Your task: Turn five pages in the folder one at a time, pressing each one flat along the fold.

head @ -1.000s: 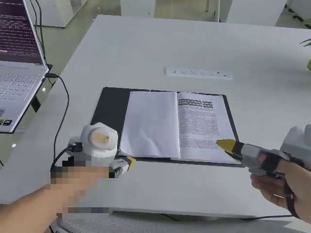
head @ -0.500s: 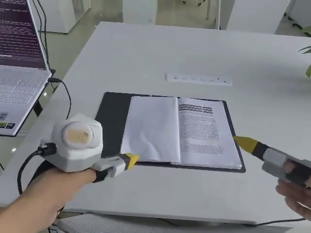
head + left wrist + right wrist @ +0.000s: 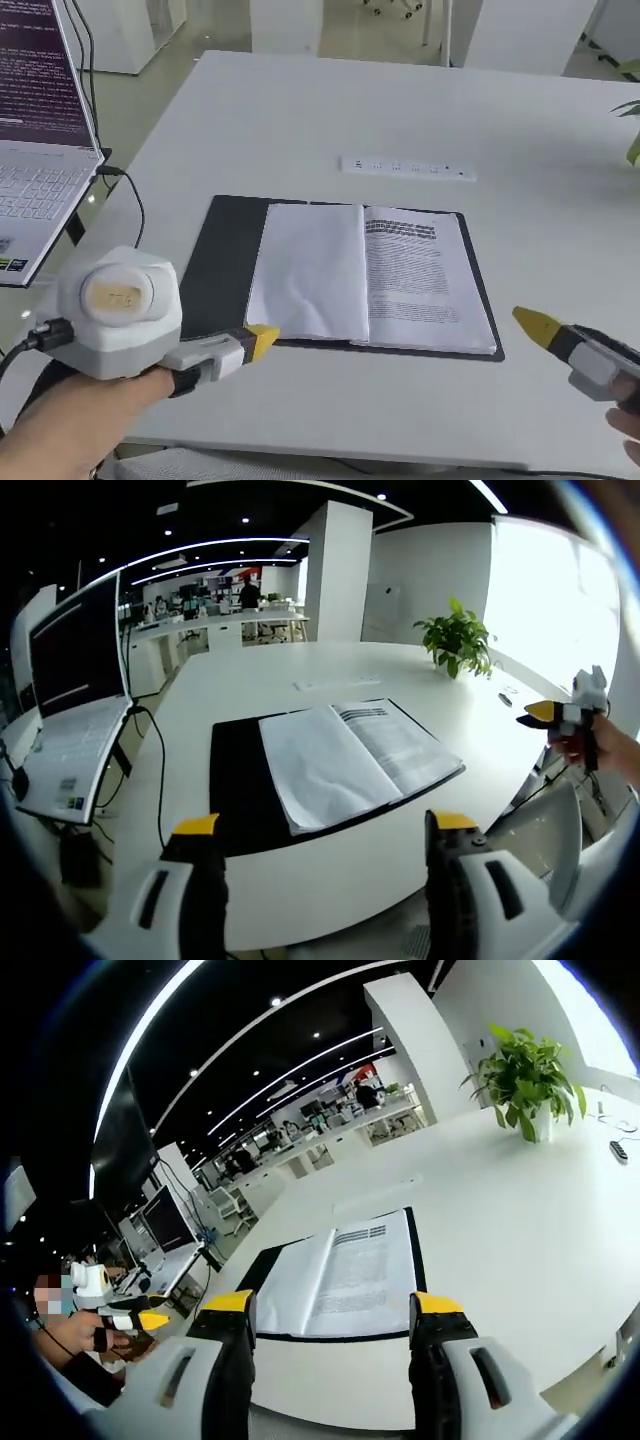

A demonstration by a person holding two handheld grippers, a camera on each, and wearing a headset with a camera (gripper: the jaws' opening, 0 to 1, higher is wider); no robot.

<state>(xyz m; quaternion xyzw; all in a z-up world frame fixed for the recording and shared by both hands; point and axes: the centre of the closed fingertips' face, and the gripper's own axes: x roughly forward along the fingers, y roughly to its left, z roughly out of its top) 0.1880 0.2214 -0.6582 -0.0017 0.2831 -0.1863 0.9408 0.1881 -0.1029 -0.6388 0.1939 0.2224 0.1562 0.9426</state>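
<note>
The white counter (image 3: 300,110) carries everything and runs far back into an open office. A laptop (image 3: 40,150) with its screen lit stands at the far left, on a separate surface just beside the counter's left edge.

The black folder (image 3: 228,255) lies open and flat near the middle of the counter, toward the near side. Its left page (image 3: 310,270) is blank and slightly rumpled, and its right page (image 3: 420,275) is printed with text. A strip of bare black cover shows left of the blank page.

The left gripper (image 3: 255,342) hangs over the counter just off the folder's near left corner. Its yellow-tipped fingers (image 3: 197,830) are spread wide with nothing between them. The right gripper (image 3: 540,325) is held off the folder's near right corner, apart from it. Its fingers (image 3: 230,1305) are also parted wide and hold nothing.

A white power strip (image 3: 405,167) lies beyond the folder's far edge. A potted green plant (image 3: 455,640) stands at the counter's far right.
</note>
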